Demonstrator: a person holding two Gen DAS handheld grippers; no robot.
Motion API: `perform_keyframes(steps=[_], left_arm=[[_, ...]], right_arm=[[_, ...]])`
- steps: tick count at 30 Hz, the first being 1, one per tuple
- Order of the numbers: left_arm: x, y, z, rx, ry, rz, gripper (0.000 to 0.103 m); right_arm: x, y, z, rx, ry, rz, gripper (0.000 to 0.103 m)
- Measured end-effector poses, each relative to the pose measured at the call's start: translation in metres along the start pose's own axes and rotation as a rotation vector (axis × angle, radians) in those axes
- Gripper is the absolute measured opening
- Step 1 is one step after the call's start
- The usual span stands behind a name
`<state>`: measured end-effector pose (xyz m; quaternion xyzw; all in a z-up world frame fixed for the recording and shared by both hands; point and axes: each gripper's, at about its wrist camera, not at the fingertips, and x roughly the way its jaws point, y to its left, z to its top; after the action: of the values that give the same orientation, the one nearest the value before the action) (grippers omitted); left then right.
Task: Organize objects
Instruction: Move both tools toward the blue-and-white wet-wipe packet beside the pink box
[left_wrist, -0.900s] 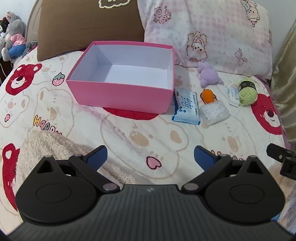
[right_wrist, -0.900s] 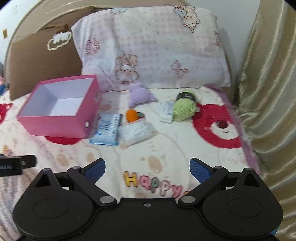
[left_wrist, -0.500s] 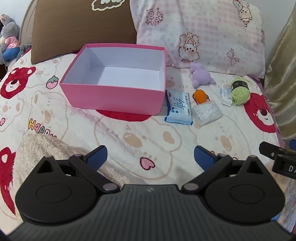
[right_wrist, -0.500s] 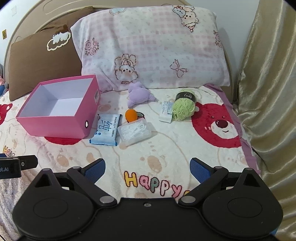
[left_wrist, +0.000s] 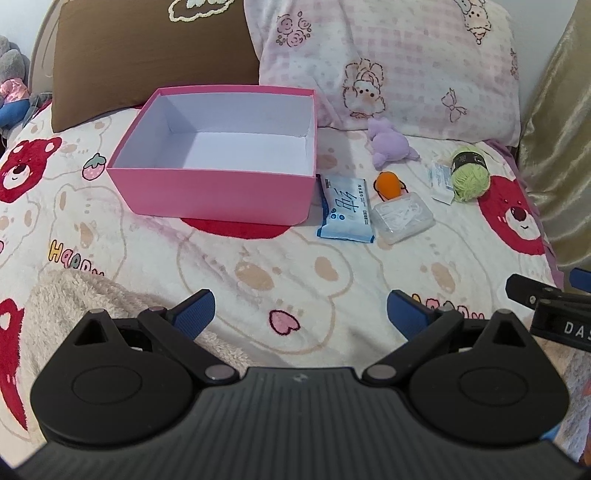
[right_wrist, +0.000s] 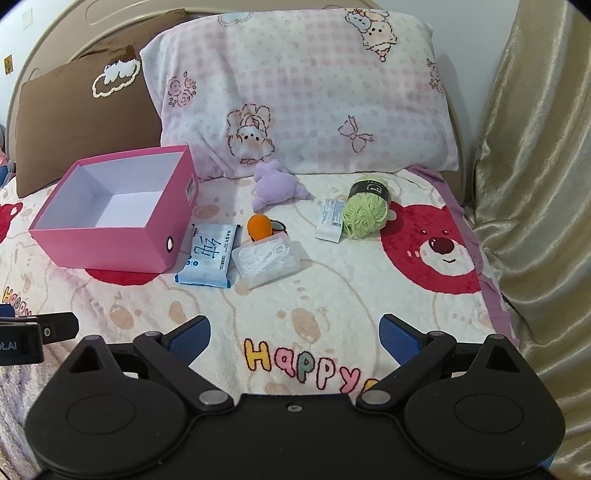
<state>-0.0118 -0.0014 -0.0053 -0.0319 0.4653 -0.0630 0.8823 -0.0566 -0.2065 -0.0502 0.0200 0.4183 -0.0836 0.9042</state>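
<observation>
One pink box (left_wrist: 218, 195) at ten o'clock; six small items (right_wrist: 207, 254) lie at its three o'clock. Left gripper (left_wrist: 300, 314) and right gripper (right_wrist: 294, 334) both gape wide, holding nothing

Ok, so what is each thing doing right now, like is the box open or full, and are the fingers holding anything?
pink box: open, no lid, nothing inside.
tissue pack: lying flat beside the box, looks sealed.
clear plastic case: closed, white bits inside.
green yarn ball: wound up, band on.
purple plush toy: lying by the pillow.
left gripper: fingers open, holding nothing.
right gripper: fingers open, holding nothing.
</observation>
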Motion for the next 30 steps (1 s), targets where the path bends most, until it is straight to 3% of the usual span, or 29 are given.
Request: perform_keyframes(steps=[5,12,20,30], left_arm=[[-0.001,0.003,0.007,-0.03,0.035,-0.04,0.098],[0.0,-0.001,0.019,0.04,0.064,-0.064,0.093],[-0.01,-0.006,0.039,0.13,0.068,-0.053,0.092],[-0.018,-0.011,0.068,0.172,0.107,-0.158,0.092]], right_arm=[[-0.001,-0.002,-0.002,0.019,-0.006,-0.011,0.099],[-0.008,-0.01,0.011,0.025,-0.012,0.022,0.099],[-0.015,-0.007,0.031,-0.111,-0.003,0.033,0.099],[-0.013,-0.014,0.05,-0.144,0.015,0.081,0.099]])
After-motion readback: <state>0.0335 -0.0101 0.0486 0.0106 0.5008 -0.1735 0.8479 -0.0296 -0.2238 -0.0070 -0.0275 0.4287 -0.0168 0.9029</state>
